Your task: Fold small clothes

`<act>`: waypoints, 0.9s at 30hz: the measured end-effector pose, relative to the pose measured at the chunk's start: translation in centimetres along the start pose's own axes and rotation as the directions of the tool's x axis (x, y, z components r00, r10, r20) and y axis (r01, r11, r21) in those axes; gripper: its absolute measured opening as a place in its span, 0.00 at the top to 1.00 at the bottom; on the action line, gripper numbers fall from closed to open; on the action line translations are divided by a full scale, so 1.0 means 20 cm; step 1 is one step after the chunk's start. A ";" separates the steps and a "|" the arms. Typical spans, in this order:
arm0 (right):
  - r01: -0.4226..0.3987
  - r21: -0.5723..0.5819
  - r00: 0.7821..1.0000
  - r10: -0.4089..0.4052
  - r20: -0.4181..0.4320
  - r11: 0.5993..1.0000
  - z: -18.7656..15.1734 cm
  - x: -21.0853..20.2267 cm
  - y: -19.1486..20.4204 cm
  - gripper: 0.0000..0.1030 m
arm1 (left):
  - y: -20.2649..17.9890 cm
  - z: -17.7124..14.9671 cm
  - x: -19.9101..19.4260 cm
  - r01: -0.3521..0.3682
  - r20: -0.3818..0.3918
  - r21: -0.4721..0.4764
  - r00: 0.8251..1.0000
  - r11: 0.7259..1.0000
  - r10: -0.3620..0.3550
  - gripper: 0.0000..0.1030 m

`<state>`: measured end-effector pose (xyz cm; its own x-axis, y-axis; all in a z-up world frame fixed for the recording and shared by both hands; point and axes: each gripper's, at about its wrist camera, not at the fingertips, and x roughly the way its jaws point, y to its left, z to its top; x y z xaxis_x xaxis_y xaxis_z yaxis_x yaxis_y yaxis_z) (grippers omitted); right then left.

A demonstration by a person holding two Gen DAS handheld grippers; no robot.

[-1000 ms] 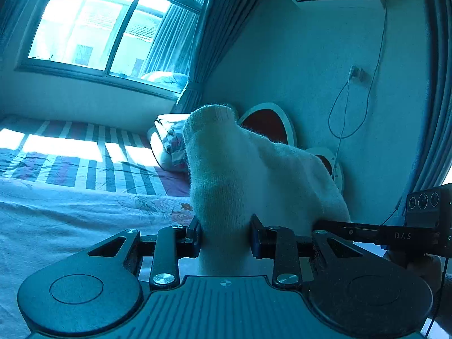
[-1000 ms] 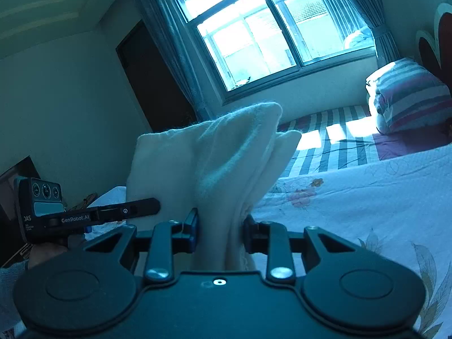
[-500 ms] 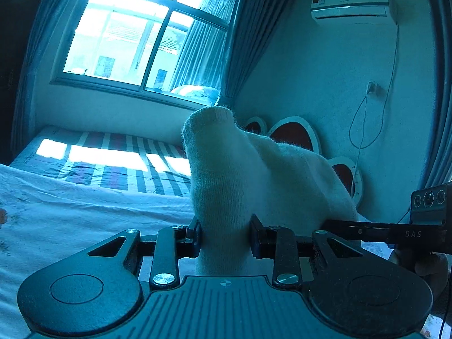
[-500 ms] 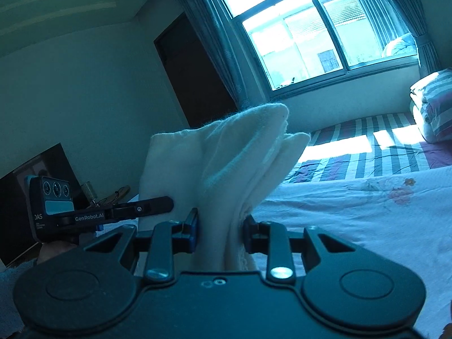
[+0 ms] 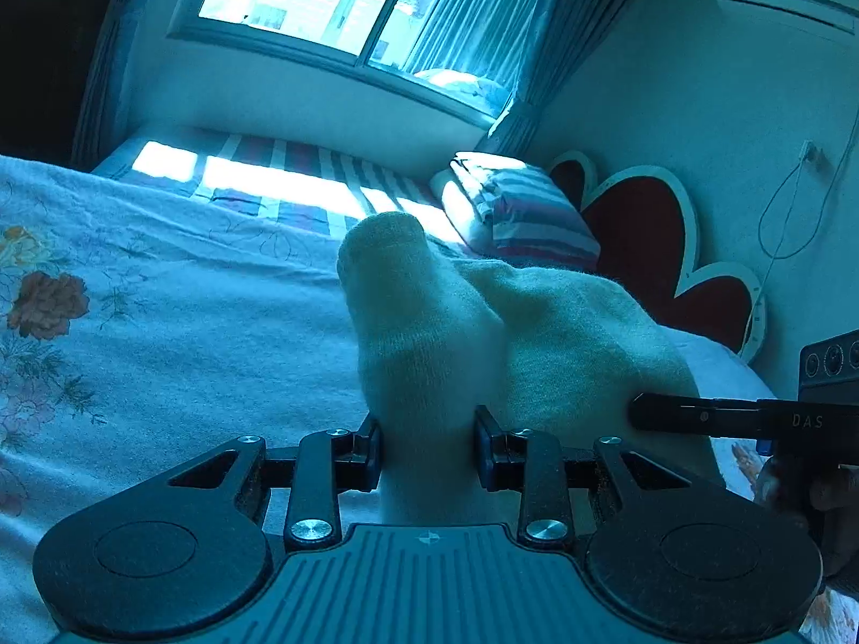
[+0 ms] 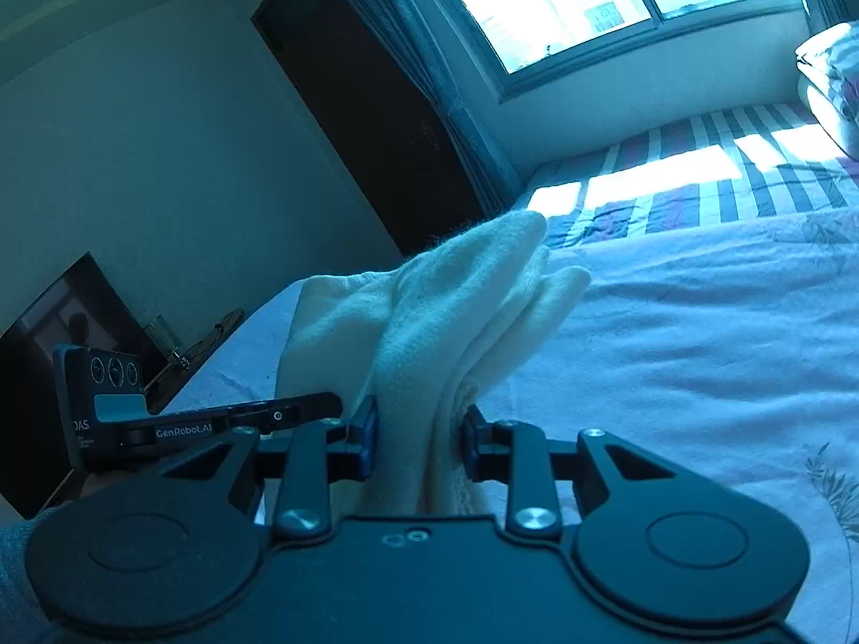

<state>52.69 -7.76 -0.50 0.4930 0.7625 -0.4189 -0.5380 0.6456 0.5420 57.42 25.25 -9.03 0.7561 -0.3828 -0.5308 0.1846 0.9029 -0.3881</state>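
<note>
A white sock (image 5: 429, 333) is held between my two grippers above the bed. My left gripper (image 5: 428, 448) is shut on one end, which sticks up between its jaws. My right gripper (image 6: 419, 443) is shut on the other end of the sock (image 6: 445, 311), where several layers bunch together. In the left wrist view the right gripper (image 5: 751, 418) shows at the right, touching the sock. In the right wrist view the left gripper (image 6: 177, 424) shows at the left.
The bed has a floral sheet (image 5: 134, 333) and a striped blanket (image 5: 279, 188) under the window (image 5: 349, 0). A folded striped quilt (image 5: 521, 209) lies by the heart-shaped headboard (image 5: 644, 236). A dark doorway (image 6: 376, 107) and a screen (image 6: 59, 333) stand at the left.
Both grippers have tilted down toward the bed with the sock still held. The window has moved up in both views and more of the sheet shows.
</note>
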 end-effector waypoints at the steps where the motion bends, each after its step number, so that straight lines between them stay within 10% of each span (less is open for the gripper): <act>1: 0.008 0.027 1.000 -0.007 -0.020 1.000 0.01 0.05 -0.04 0.72 | 0.03 -0.01 0.07 -0.014 -0.033 -0.003 0.999 1.000 0.014 0.67; 5: 0.123 0.157 0.985 -0.101 -0.143 0.980 -0.03 0.25 -0.22 0.64 | 0.12 -0.07 0.20 -0.053 -0.074 -0.052 0.996 0.997 0.049 0.36; 10: 0.090 0.350 0.989 -0.043 -0.140 0.932 -0.11 0.18 -0.34 0.54 | 0.13 -0.12 0.04 -0.048 -0.082 -0.040 0.996 0.998 0.044 0.35; 17: 0.050 0.318 0.991 -0.008 -0.135 0.947 -0.20 -0.05 -0.23 0.50 | 0.15 -0.28 -0.10 -0.045 -0.087 -0.115 0.996 0.992 0.035 0.35; 24: 0.322 0.110 0.938 -0.301 -0.175 0.940 -0.20 -0.03 -0.09 0.63 | 0.04 -0.31 -0.17 -0.096 -0.063 -0.084 0.994 0.992 0.090 0.32; 27: 0.248 0.171 0.966 -0.229 -0.122 0.954 -0.22 -0.19 -0.04 0.65 | 0.05 -0.35 -0.29 -0.119 -0.032 -0.101 0.993 0.988 0.116 0.32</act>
<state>48.18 -10.99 -2.42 0.5158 0.5937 -0.6176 -0.2741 0.7974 0.5376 48.86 26.94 -11.68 0.7519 -0.2813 -0.5963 0.0288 0.9176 -0.3965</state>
